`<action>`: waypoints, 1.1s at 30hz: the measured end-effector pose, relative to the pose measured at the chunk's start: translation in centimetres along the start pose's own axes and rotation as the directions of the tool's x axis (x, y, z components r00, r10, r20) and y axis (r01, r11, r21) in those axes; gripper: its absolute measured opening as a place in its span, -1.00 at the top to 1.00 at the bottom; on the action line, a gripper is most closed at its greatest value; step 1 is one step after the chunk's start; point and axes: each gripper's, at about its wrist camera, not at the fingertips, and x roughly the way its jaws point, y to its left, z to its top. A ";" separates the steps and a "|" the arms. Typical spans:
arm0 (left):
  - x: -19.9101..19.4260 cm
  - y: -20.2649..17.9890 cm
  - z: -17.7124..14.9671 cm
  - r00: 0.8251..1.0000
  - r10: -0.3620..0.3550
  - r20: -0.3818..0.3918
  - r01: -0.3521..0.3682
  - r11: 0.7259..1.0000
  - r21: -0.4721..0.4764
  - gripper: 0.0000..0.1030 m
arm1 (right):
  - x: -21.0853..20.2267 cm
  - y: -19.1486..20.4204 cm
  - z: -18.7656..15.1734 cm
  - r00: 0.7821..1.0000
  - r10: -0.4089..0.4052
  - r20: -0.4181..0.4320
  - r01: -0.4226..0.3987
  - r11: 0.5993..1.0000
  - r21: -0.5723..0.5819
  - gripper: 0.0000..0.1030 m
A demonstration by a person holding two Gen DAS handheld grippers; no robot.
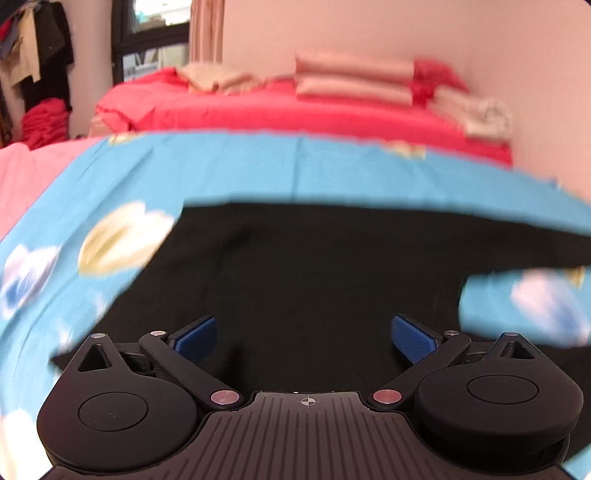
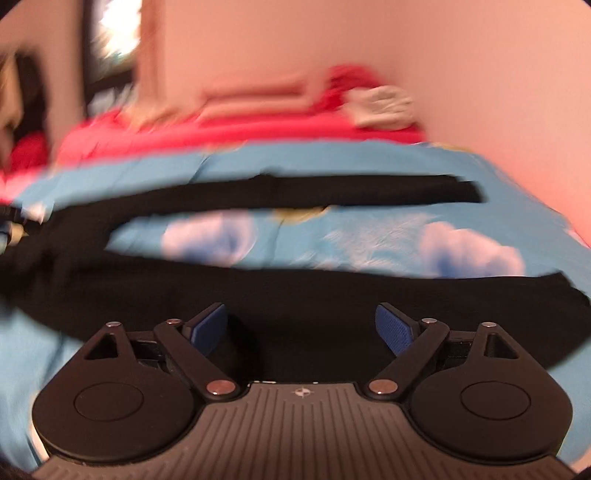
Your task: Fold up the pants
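Observation:
Black pants [image 1: 314,273] lie spread on a blue cloud-print sheet [image 1: 221,170]. The left wrist view shows the wide upper part of the pants right under my left gripper [image 1: 303,338], which is open and empty, its blue pads [image 1: 413,341] set wide apart. In the right wrist view the two legs of the pants [image 2: 295,291] run apart to the right, the far leg [image 2: 332,192] and the near leg under my right gripper [image 2: 301,326]. It is open and empty just above the near leg. Both views are blurred.
A red bed cover [image 1: 277,110] with pink folded pillows [image 1: 351,79] lies behind the blue sheet [image 2: 369,236]. A pink wall [image 1: 406,29] stands behind and to the right. Hanging clothes [image 1: 33,55] and a window [image 1: 151,40] are at the far left.

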 end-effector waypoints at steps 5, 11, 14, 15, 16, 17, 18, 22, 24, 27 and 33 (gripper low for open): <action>-1.7 1.7 -3.4 0.998 0.059 0.002 -0.059 0.998 -0.002 -1.00 | -1.3 -2.2 -1.5 0.997 -0.076 0.009 0.076 0.997 0.028 -0.85; -5.8 4.2 -4.2 1.000 0.016 -0.024 -0.019 0.991 -0.136 -1.00 | -3.8 -8.3 -2.6 0.998 -0.052 -0.026 0.057 0.939 0.339 -0.85; -4.7 6.1 -4.5 0.987 -0.091 -0.130 0.054 0.962 -0.268 -1.00 | -4.3 -11.0 -3.5 0.997 0.040 -0.064 -0.001 0.857 0.515 -0.76; -4.6 6.8 -4.8 0.983 -0.131 -0.128 0.085 0.946 -0.312 -1.00 | -4.4 -11.8 -4.0 0.995 0.062 -0.077 -0.008 0.823 0.568 -0.70; -4.7 7.1 -4.9 0.983 -0.146 -0.108 0.103 0.937 -0.335 -1.00 | -4.5 -12.6 -4.3 0.994 0.084 -0.073 -0.021 0.789 0.614 -0.64; -4.6 7.3 -4.9 0.981 -0.162 -0.109 0.114 0.928 -0.354 -1.00 | -4.7 -13.4 -4.7 0.993 0.100 -0.056 -0.040 0.759 0.650 -0.61; -4.3 7.5 -4.6 0.978 -0.180 -0.106 0.129 0.920 -0.370 -1.00 | -4.7 -14.1 -4.9 0.992 0.115 -0.042 -0.056 0.730 0.682 -0.59; -2.8 7.6 -3.9 0.974 -0.211 -0.082 0.161 0.901 -0.402 -1.00 | -4.1 -16.0 -5.3 0.990 0.144 0.012 -0.103 0.643 0.759 -0.58; -2.1 7.9 -3.5 0.972 -0.228 -0.061 0.181 0.885 -0.429 -1.00 | -3.7 -16.6 -5.3 0.988 0.148 0.034 -0.120 0.628 0.769 -0.58; -1.5 9.1 -3.2 0.965 -0.263 -0.019 0.221 0.848 -0.482 -1.00 | -3.0 -17.1 -5.1 0.987 0.147 0.066 -0.144 0.613 0.777 -0.58; -1.0 11.0 -3.4 0.945 -0.323 0.058 0.301 0.783 -0.544 -1.00 | -1.9 -18.2 -5.7 0.973 0.153 0.170 -0.228 0.570 0.789 -0.57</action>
